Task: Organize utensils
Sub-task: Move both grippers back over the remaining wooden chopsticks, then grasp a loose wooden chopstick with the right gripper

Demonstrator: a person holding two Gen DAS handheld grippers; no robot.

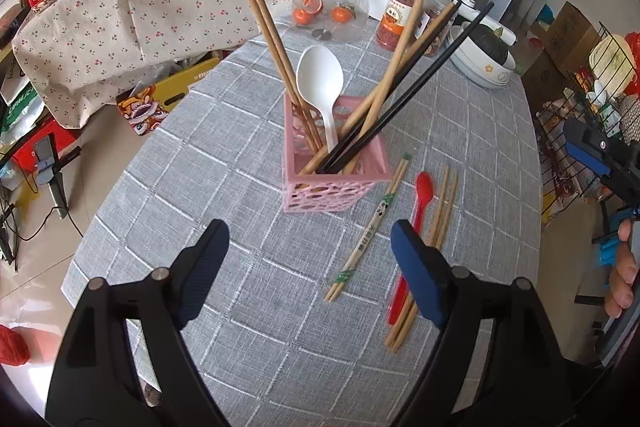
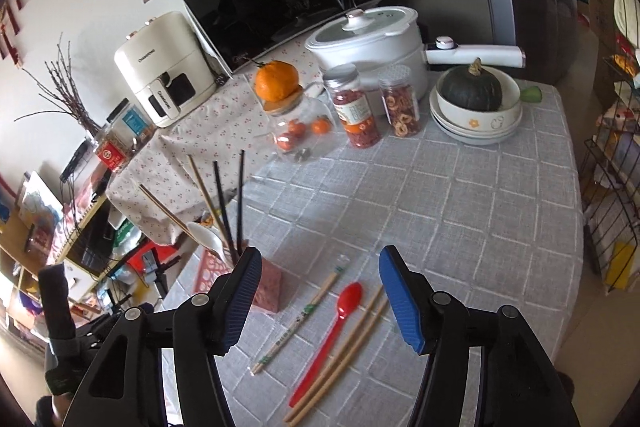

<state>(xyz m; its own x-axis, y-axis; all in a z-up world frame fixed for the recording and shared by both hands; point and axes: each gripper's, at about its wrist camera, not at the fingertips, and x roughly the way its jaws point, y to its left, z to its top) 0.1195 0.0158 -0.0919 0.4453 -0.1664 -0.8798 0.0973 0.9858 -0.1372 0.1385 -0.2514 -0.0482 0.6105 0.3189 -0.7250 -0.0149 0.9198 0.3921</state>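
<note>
A pink perforated utensil basket (image 1: 332, 183) stands on the grey checked tablecloth (image 1: 248, 155). In it lean wooden chopsticks (image 1: 264, 27), black chopsticks (image 1: 424, 79) and a white spoon (image 1: 320, 83). To its right on the cloth lie paper-wrapped chopsticks (image 1: 370, 231), a red spoon (image 1: 414, 223) and a bare wooden pair (image 1: 434, 239). My left gripper (image 1: 308, 247) hangs open above the cloth in front of the basket, nothing between its fingers. My right gripper (image 2: 316, 291) is open over the wrapped chopsticks (image 2: 300, 319), red spoon (image 2: 332, 335) and wooden pair (image 2: 352, 339); the basket (image 2: 272, 287) sits behind its left finger.
At the back of the table stand a glass jar (image 2: 300, 135) topped with an orange (image 2: 277, 79), two snack jars (image 2: 358, 107), a white pot (image 2: 368, 43) and stacked bowls with a green squash (image 2: 472, 103). A wire rack (image 1: 592, 95) is beyond the table's right edge, and floor clutter on the left.
</note>
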